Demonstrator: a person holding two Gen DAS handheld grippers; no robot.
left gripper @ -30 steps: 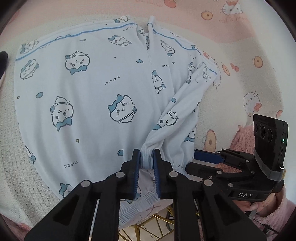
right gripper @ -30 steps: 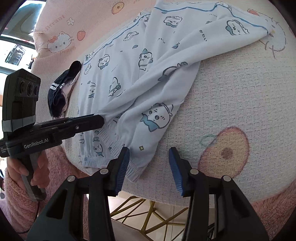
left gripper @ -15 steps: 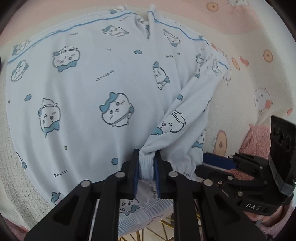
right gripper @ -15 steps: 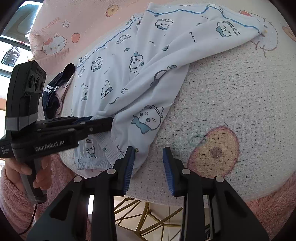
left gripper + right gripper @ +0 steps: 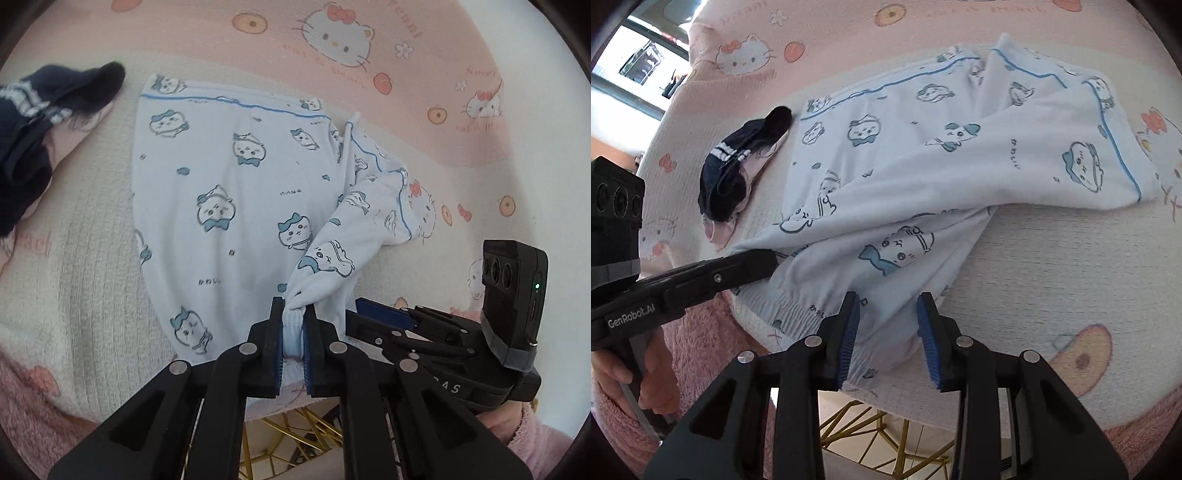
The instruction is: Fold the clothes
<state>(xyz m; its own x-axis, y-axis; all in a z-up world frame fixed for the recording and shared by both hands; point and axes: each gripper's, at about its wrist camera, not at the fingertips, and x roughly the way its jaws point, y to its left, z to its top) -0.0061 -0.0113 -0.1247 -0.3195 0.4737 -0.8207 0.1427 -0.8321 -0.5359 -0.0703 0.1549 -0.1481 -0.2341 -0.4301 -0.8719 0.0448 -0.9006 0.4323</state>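
Observation:
A light blue pyjama garment (image 5: 229, 192) with a cartoon print lies spread on the blanket. One sleeve (image 5: 332, 258) is drawn diagonally across it. My left gripper (image 5: 293, 314) is shut on that sleeve's ribbed cuff (image 5: 293, 332) and holds it a little above the garment's near edge. In the right wrist view the left gripper's fingers (image 5: 753, 262) reach in from the left onto the same garment (image 5: 923, 166). My right gripper (image 5: 888, 314) stands over the near hem; its jaws are opening, with cloth lying between them and the pads not visibly pressing on it.
A dark navy garment (image 5: 33, 122) with white stripes lies to the left of the pyjama (image 5: 738, 166). The pink and cream cartoon blanket (image 5: 1052, 258) covers the table; its near edge drops off over gold table legs (image 5: 295, 435). A hand (image 5: 613, 373) holds the left gripper's handle.
The left gripper has lifted and pulled back with the cuff, bringing the navy garment into its view. The right jaws have narrowed and moved over the garment's near hem.

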